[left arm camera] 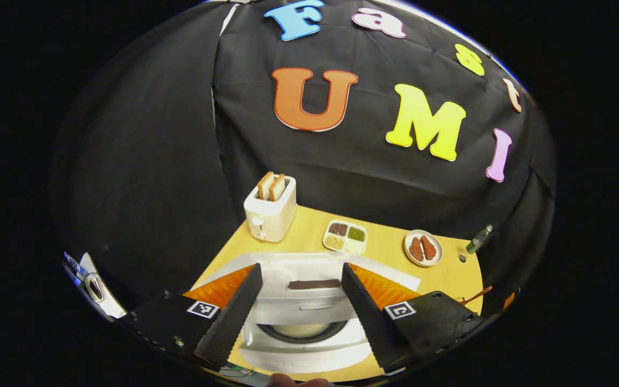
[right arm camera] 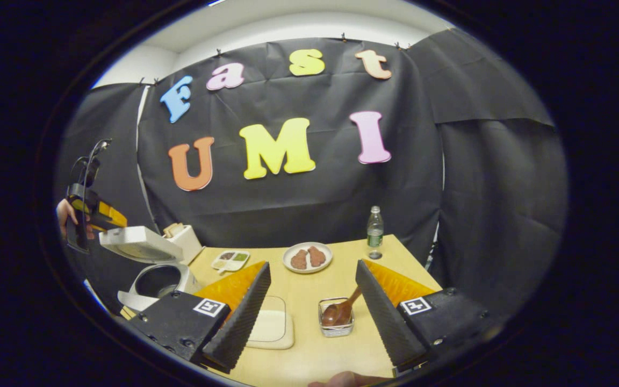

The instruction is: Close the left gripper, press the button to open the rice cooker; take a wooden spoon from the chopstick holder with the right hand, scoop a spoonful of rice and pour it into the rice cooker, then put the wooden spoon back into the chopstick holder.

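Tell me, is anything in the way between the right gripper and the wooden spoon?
Nothing visible is. The right gripper has its jaws open, and the wooden spoon rests in the chopstick holder just ahead, with only bare table between them.

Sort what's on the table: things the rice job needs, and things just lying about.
Needed: rice cooker, lid up; wooden spoon in the chopstick holder; rice tray; right gripper, open.

Lying about: toaster, divided dish, plate, water bottle.
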### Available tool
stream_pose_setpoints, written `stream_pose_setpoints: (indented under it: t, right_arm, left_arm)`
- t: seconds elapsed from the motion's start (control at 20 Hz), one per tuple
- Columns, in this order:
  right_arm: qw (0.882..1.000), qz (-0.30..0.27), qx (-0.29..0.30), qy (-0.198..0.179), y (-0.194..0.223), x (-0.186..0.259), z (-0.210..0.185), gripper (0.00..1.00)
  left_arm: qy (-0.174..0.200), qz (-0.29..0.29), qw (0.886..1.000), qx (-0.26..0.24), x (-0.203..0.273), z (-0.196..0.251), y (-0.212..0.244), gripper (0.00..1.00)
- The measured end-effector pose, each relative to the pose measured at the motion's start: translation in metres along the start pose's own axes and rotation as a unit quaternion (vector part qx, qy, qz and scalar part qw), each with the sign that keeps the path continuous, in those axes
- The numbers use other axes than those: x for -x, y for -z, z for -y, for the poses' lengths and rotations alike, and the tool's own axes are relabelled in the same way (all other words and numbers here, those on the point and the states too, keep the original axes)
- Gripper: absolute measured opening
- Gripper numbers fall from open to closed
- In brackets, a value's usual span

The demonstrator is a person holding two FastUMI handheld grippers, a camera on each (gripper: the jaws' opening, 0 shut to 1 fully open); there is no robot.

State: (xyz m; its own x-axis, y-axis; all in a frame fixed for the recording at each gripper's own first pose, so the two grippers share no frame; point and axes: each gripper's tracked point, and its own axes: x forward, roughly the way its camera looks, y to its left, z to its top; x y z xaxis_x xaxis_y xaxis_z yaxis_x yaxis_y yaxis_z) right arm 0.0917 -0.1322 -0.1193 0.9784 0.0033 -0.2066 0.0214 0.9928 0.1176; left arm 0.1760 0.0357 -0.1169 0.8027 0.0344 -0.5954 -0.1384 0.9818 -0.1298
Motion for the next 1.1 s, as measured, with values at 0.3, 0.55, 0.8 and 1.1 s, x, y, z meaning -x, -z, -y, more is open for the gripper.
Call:
stream_pose_setpoints:
  t: [0.3, 0.55, 0.8, 1.1]
  right_arm:
    - [0.999, -0.015, 0.014, -0.035, 0.010, 0.001, -0.025, 1.00]
    - [0.999, -0.021, 0.025, -0.040, 0.013, 0.001, -0.025, 0.99]
    - [0.999, -0.027, 0.019, -0.042, 0.013, -0.003, -0.025, 1.00]
    - [0.997, -0.034, 0.029, -0.063, 0.013, -0.015, -0.032, 1.00]
  left_arm:
    - [0.006, -0.067, 0.998, 0.020, -0.002, -0.001, 0.073, 0.97]
    - [0.002, -0.103, 0.994, 0.025, 0.000, -0.014, 0.111, 0.97]
    - [-0.005, -0.123, 0.992, 0.027, -0.009, -0.015, 0.132, 0.97]
    - [-0.028, -0.137, 0.990, 0.012, -0.014, -0.015, 0.149, 0.97]
